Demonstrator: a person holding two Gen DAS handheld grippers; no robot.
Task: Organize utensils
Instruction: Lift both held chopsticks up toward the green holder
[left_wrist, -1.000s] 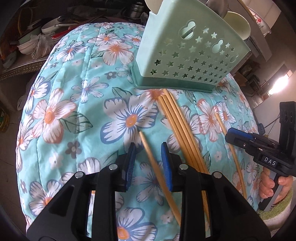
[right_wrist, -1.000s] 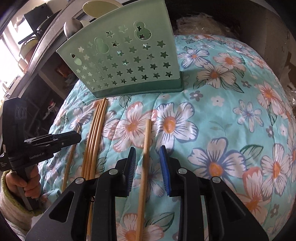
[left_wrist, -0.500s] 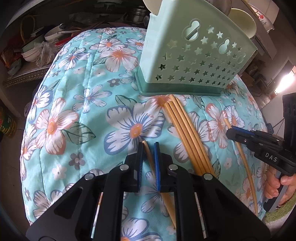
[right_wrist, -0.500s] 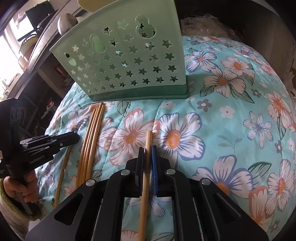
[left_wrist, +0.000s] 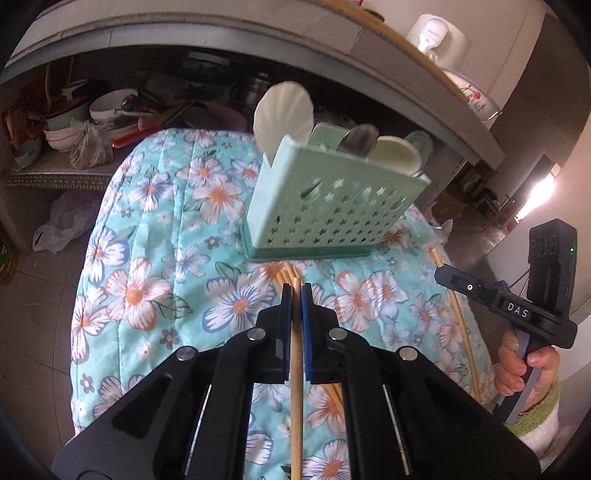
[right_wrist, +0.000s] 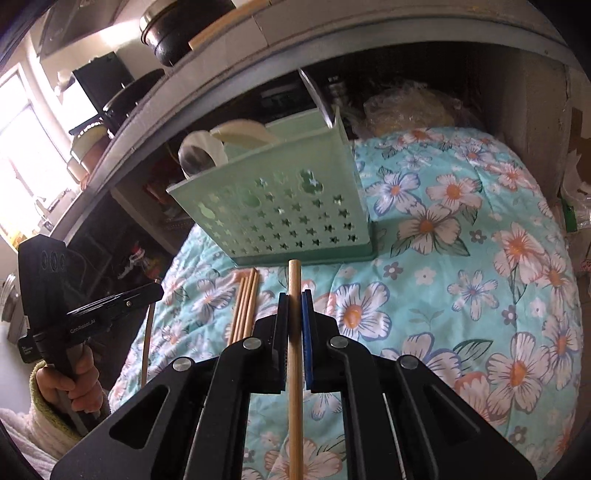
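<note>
**Two chopsticks lifted, one per gripper**

Each chopstick sat pinched between closed jaws, clear of the quilt. Left gripper and right gripper should tip theirs upright over the green holder. About four chopsticks stayed bundled below, and one lay apart.

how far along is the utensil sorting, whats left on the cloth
Early to midway. Spoons already stand in the green holder. In hand: the left gripper is shut on one chopstick and the right gripper is shut on another chopstick. Left: a bundle of chopsticks lies on the floral cloth before the holder, none of them in it yet.
</note>
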